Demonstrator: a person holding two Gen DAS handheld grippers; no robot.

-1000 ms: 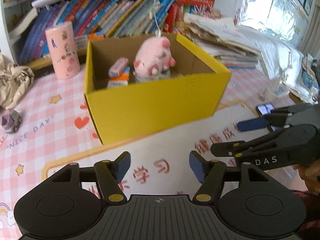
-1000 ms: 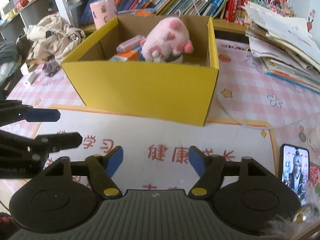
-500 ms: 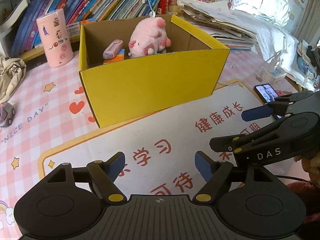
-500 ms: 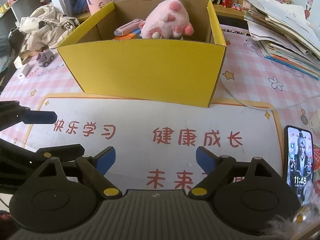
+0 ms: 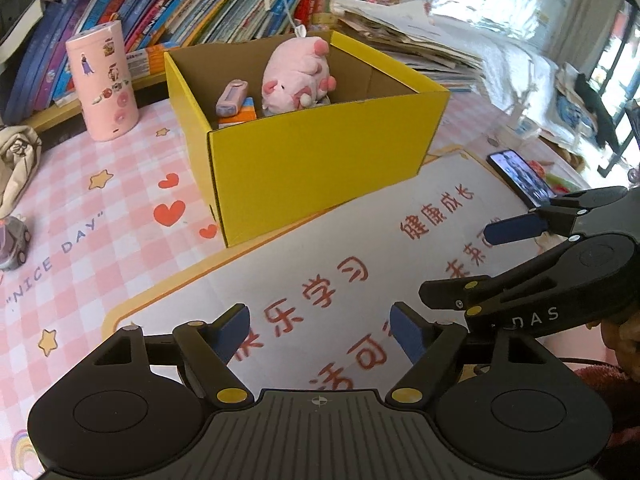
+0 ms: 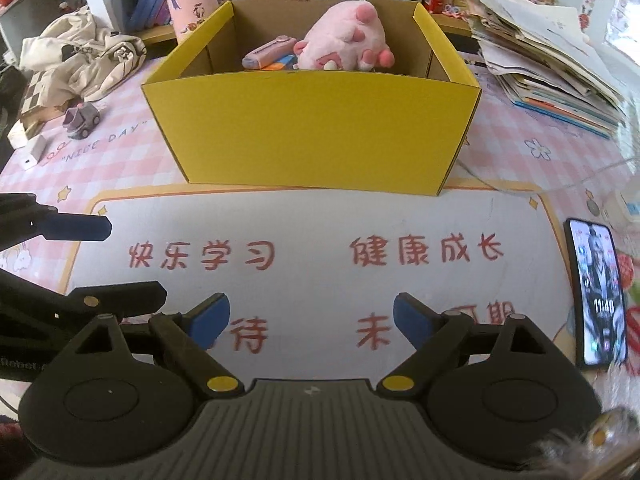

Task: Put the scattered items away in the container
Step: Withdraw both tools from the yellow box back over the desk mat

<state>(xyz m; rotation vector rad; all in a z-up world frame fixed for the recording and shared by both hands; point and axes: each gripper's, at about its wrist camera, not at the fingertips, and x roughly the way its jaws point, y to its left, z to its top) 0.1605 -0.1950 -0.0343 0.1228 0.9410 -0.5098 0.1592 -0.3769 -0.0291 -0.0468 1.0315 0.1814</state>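
Note:
A yellow cardboard box (image 5: 320, 160) (image 6: 312, 128) stands on the pink checked cloth behind a white mat with red characters (image 6: 320, 220). Inside it lie a pink plush pig (image 5: 296, 76) (image 6: 344, 44), a lilac case (image 5: 232, 98) (image 6: 266, 54) and an orange-and-blue packet (image 5: 244, 114). My left gripper (image 5: 320, 320) hangs open over the mat, nothing between its blue pads; the right wrist view shows it at far left (image 6: 108, 260). My right gripper (image 6: 310, 312) is also open and empty, beside the left one (image 5: 480, 260).
A lit phone (image 6: 596, 292) (image 5: 520, 178) lies at the mat's right edge. A small toy car (image 6: 82, 118) (image 5: 14, 244), a white adapter (image 6: 32, 152) and a cloth bag (image 6: 80, 56) sit left. A pink canister (image 5: 102, 84), bookshelves and stacked papers (image 6: 552, 68) lie behind.
Both grippers have drawn back from the box toward the mat's near edge, so the box sits farther off. Both pairs of jaws stand wider than a second ago.

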